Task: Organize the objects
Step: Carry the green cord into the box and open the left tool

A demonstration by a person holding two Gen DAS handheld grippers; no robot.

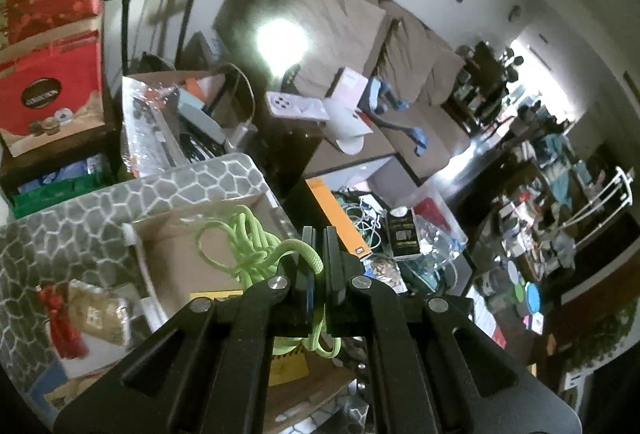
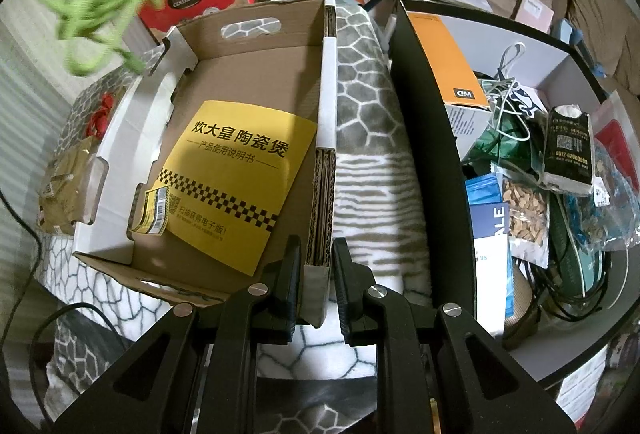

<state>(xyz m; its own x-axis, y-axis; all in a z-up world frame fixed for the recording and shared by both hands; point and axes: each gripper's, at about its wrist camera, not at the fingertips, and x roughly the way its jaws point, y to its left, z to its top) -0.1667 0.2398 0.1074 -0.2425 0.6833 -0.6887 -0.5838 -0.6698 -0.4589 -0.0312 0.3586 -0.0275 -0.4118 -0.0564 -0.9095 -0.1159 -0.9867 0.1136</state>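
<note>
Early stage: cardboard box point(image 2: 240, 122) holds only a yellow leaflet point(image 2: 236, 178); black bin point(image 2: 432, 138) right of the box is full of clutter; left hand-held gripper point(image 1: 319, 266) clamped on green cord point(image 1: 248, 246), hanging above the box; right hand-held gripper point(image 2: 317, 266) pinches the box's right wall, steadying it.
</note>
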